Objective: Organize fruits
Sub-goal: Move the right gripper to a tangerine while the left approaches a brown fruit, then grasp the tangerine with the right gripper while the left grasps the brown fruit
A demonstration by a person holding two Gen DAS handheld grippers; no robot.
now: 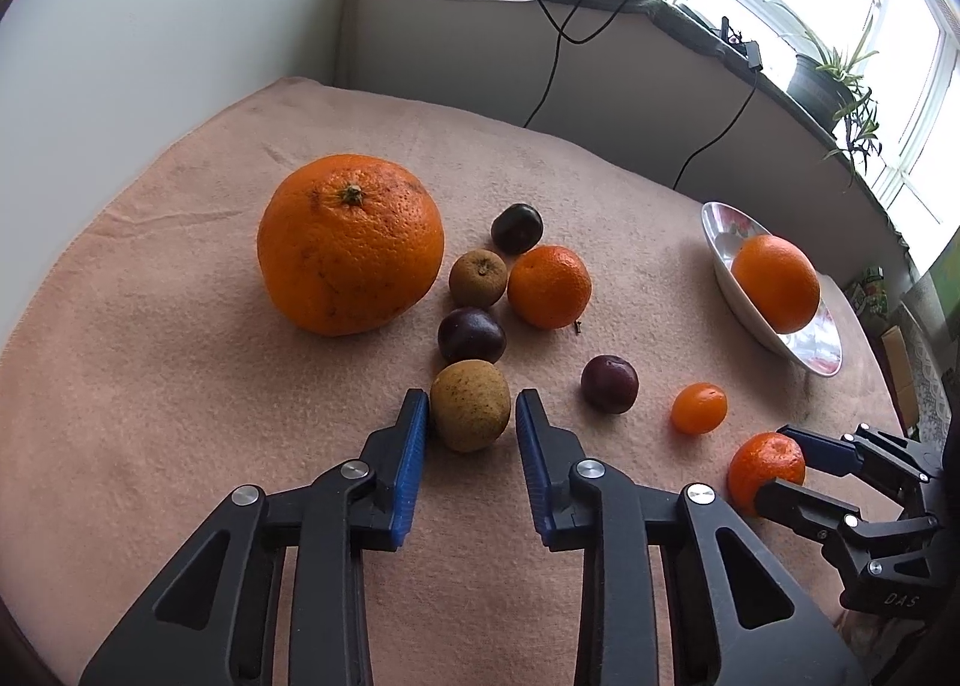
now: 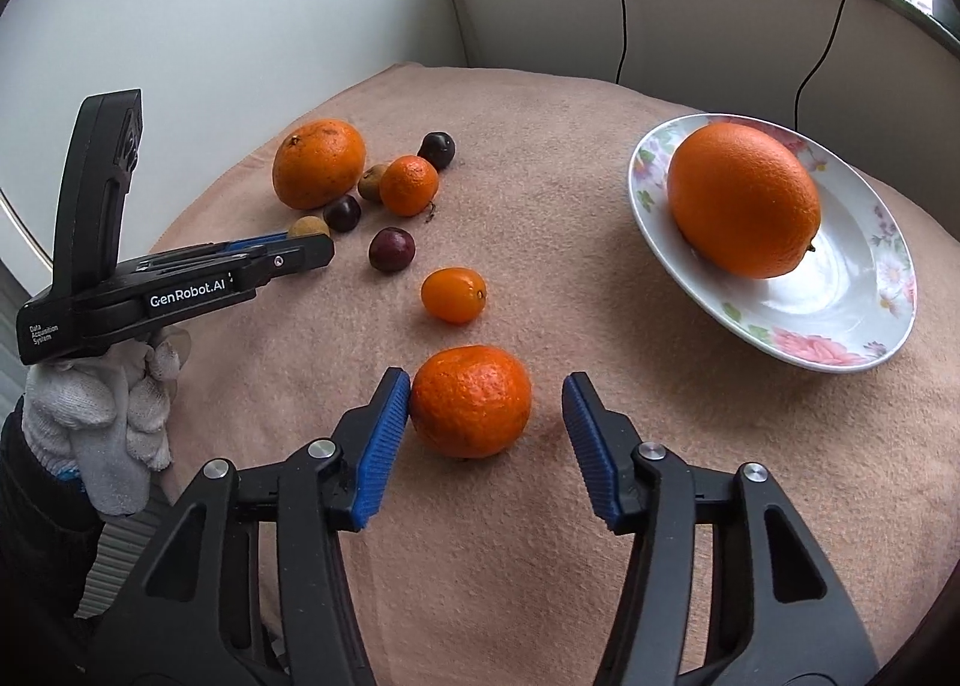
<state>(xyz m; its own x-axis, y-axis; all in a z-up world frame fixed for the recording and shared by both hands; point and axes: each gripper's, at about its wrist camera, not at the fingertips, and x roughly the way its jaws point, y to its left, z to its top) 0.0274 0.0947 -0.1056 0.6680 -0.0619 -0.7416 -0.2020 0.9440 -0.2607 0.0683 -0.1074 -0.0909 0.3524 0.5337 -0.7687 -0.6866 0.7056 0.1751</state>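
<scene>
— What colours are showing on the table?
— A peach-pink cloth [image 2: 540, 278] is covering it. At right, a white plate [image 2: 852, 326] is showing pink and purple flowers, carrying a bright orange [image 2: 744, 200].
— And upper left?
— A bigger orange [image 1: 351, 245] is sitting there, with dark purple plums [image 1: 471, 334] and speckled tan-brown fruits [image 1: 470, 405].
— The grippers?
— Black, wearing blue pads [image 2: 378, 440]; a white glove [image 2: 102, 422] is showing at left.

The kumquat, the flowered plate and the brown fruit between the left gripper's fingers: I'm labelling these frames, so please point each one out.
kumquat [image 2: 453, 295], right wrist view, middle of its skin.
flowered plate [image 2: 810, 347], right wrist view, near rim on the pink flower.
brown fruit [image 1: 470, 405], left wrist view, centre of its speckled face.
</scene>
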